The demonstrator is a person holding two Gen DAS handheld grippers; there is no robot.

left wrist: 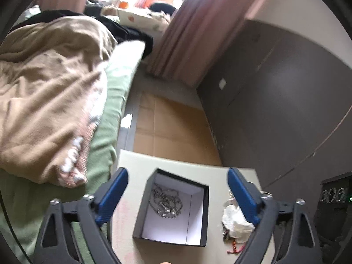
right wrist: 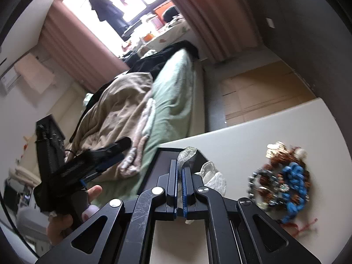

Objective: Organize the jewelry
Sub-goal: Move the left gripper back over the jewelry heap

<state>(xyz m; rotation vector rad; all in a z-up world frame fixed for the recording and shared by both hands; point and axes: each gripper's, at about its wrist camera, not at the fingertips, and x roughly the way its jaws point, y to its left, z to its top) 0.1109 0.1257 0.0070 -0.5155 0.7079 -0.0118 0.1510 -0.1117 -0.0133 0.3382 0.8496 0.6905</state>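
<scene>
- One black box (left wrist: 173,206) with a white lining sits lidless on the white table (left wrist: 136,160); a single silver chain (left wrist: 165,200) lies coiled inside, against the box's left wall.
- The left gripper (left wrist: 177,194) hovers directly over the box, blue-padded jaws spread wide, one on each side of it, with nothing between the pads; no earlier view is given.
- The right gripper (right wrist: 180,182) has its jaws pressed together on a strip of crinkled white plastic (right wrist: 187,153), apparently a small bag, held just above the box's near corner.
- One heap of beaded jewelry (right wrist: 283,182), with blue, brown and grey strands, lies on the table well to the right of the box; the strands are too blurred to count.
- In the left view a white crumpled wrapper (left wrist: 235,222) with a bit of red cord (left wrist: 236,248) lies just right of the box.
- Judgement: the heap lies nearer the right hand, whose gripper is occupied; the empty left gripper is above the box, so the next piece likely means reaching rightward from the box.
</scene>
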